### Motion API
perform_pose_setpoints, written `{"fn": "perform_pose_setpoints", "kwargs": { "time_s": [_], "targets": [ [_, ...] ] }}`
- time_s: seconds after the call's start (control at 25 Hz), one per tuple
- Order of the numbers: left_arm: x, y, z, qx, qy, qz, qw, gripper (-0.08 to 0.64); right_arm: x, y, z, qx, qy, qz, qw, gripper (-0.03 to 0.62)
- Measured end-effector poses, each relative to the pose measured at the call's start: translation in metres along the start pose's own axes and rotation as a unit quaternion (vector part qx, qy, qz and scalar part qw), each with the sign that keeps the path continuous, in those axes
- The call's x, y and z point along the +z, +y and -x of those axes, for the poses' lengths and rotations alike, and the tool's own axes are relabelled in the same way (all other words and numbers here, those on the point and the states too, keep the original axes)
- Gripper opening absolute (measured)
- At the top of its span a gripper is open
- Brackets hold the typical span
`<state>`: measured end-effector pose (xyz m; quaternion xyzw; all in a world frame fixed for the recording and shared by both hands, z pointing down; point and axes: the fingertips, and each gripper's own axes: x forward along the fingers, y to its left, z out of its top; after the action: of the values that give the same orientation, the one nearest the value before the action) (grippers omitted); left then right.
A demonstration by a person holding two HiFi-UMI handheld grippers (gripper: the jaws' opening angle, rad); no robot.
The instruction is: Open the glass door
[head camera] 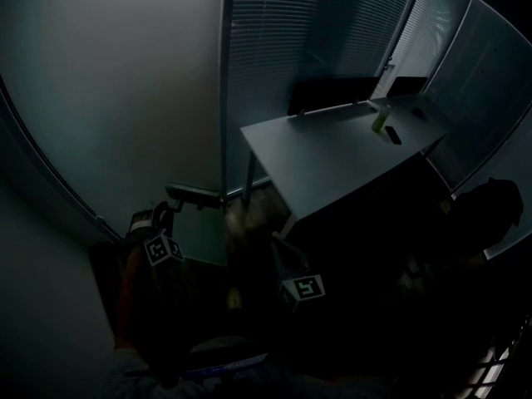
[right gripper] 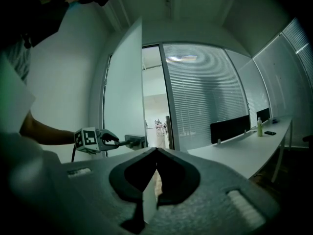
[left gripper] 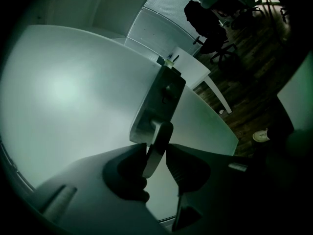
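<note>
Glass door (head camera: 125, 98), head view: pale frosted glass across the left of a very dim picture, door handle (head camera: 193, 193) jutting out low on its right side. Left hand-held gripper (head camera: 169, 210) up against that handle, marker cube (head camera: 162, 249) just below. Right hand-held gripper (head camera: 287, 260) lower and further right, well apart from the door, little of it plain in the dark beyond its own cube. Beyond, a pale bench (head camera: 332, 156) carrying a small bottle (head camera: 381, 119), slatted blinds (head camera: 274, 48) behind.

Left gripper view: left hand-held gripper (left gripper: 156, 153) clenched on the door handle (left gripper: 157, 143), the lever upright between the two dark pads and touching both. Frosted glass door (left gripper: 68, 92) spreading away to the left. On the right, wooden floor (left gripper: 254, 87) and a dark chair (left gripper: 208, 18).

Right gripper view: right hand-held gripper (right gripper: 156, 151) closed on itself, tips meeting, nothing held. Past it, glass door (right gripper: 122, 87) standing open beside a bright doorway (right gripper: 154, 106). Left hand-held gripper (right gripper: 116, 141) grasping the door handle (right gripper: 133, 141) at the door's free edge, a forearm (right gripper: 44, 131) trailing off left. Blinds (right gripper: 205, 92), bench (right gripper: 244, 148) and bottle (right gripper: 259, 126) to the right.
</note>
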<state>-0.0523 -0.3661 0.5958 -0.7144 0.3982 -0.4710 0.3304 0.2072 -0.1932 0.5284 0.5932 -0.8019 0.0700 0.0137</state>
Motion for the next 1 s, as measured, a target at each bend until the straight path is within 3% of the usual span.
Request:
{"fn": "perform_pose_setpoints", "kwargs": {
  "time_s": [0.36, 1.0],
  "targets": [
    [-0.011, -0.012, 0.036, -0.016, -0.008, -0.016, 0.9997, 0.127, -0.003, 0.024, 0.03, -0.005, 0.002, 0.001, 1.0, 0.003],
    [-0.029, -0.027, 0.067, -0.01, -0.02, -0.02, 0.9995, 0.127, -0.013, 0.064, 0.038, 0.016, 0.02, 0.007, 1.0, 0.003]
  ]
}}
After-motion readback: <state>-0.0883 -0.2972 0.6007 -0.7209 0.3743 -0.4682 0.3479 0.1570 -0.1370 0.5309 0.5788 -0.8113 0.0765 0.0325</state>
